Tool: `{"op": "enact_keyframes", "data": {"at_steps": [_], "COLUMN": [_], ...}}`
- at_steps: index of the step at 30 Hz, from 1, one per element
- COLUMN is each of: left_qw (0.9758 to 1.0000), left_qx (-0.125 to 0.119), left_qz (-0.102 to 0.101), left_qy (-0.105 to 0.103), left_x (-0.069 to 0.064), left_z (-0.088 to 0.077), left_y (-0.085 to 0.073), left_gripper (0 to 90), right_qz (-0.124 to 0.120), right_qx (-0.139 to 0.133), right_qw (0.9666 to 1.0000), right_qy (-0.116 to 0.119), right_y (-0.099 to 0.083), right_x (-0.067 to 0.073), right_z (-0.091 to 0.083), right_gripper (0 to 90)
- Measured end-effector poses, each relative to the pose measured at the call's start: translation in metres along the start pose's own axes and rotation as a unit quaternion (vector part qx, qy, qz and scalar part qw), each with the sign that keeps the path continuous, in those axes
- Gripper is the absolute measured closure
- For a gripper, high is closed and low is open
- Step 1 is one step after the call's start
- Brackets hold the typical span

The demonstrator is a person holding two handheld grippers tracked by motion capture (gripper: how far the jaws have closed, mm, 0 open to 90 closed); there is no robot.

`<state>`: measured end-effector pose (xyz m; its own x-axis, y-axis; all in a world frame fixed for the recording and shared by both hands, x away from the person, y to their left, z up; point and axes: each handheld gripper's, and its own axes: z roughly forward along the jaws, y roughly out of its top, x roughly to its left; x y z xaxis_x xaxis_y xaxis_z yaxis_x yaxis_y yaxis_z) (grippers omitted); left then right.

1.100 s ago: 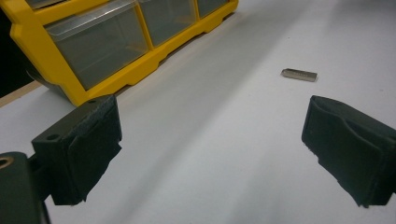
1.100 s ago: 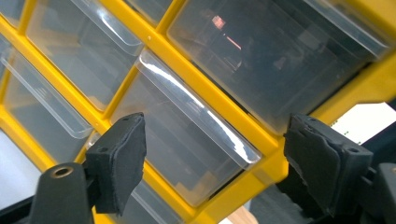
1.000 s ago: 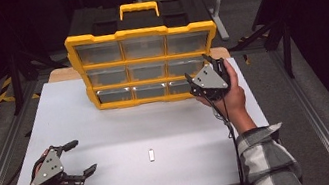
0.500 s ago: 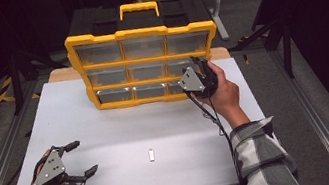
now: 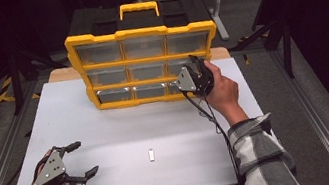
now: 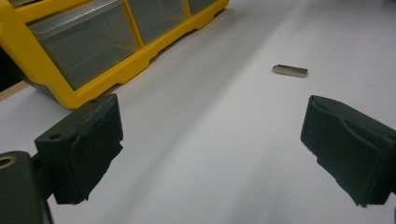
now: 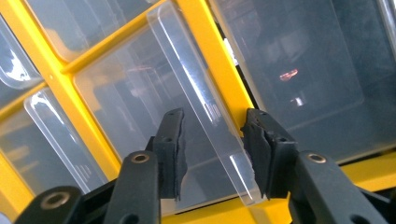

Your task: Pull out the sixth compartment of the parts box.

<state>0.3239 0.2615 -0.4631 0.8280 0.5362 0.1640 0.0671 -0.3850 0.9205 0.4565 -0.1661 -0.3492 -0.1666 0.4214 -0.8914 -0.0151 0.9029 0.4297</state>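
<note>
Right gripper [image 5: 195,69] is up against the front of the yellow drawer organizer [image 5: 139,30], at a drawer on its right-hand column, middle-to-lower row as seen from the high view. In the right gripper view the jaws straddle the clear drawer pull tab [image 7: 205,112]: the tab runs diagonally up between the two pads, one pad [image 7: 172,149] to its left with a visible gap, the other pad [image 7: 258,149] close on its right edge, contact there not certain. Jaws have just been closing and now stand part-way in, with the tab between them but not clamped from both sides that I can see. Yellow divider bar [image 7: 219,70] of the organizer frame runs just behind the tab, passing above the right-hand pad. The clear drawer [image 7: 140,93] the tab belongs to sits behind and left of the jaws; neighbouring drawer is beyond the right-hand pad. Left gripper [image 5: 65,165] rests low over the white table [image 5: 123,130] near its front-left corner, well apart from the organizer. Its jaws are spread wide with nothing between them, just bare table surface. In the left gripper view a small metal bar [image 6: 290,70] lies flat on the table ahead of the jaws, nearer the right-hand one, apart from both; the organizer's bottom corner is ahead of the left-hand jaw. Person's plaid sleeve [image 5: 259,152] behind the right hand.
</note>
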Motion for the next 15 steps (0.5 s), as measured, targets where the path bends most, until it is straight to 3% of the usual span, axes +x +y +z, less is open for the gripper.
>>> {"op": "enact_keyframes", "data": {"at_steps": [4,7,10,11,12,13,15], "left_qw": [1.0,1.0,1.0,1.0,1.0,1.0,1.0], "left_qx": [0.001,0.0,-0.005,-0.005,-0.005,-0.005,-0.003], "left_qz": [0.003,0.0,-0.003,-0.003,-0.003,-0.003,-0.003], "left_qy": [-0.002,-0.001,-0.001,-0.001,-0.001,-0.001,-0.001], "left_x": [-0.001,-0.001,0.0,0.0,0.0,0.0,-0.001], "left_z": [0.001,0.0,0.0,0.0,-0.001,-0.001,-0.001], "left_y": [0.0,0.0,0.0,0.0,0.0,0.0,0.0], "left_gripper": [6.5,6.5,6.5,6.5,6.6,6.6,6.6], "right_qz": [-0.021,-0.051,-0.085,-0.085,-0.104,-0.104,-0.128], "right_qx": [0.003,0.009,0.021,0.021,0.025,0.025,0.028], "right_qw": [0.9997,0.9983,0.9953,0.9953,0.9932,0.9932,0.9896], "right_qy": [-0.016,-0.029,-0.042,-0.042,-0.046,-0.046,-0.06], "right_y": [0.004,0.006,0.009,0.009,0.01,0.01,0.011], "right_x": [0.003,0.006,0.01,0.01,0.013,0.013,0.016], "right_z": [0.0,0.001,0.001,0.001,0.001,0.001,0.001], "right_gripper": [67.2,69.2,71.4,71.4,73.0,73.0,74.7]}}
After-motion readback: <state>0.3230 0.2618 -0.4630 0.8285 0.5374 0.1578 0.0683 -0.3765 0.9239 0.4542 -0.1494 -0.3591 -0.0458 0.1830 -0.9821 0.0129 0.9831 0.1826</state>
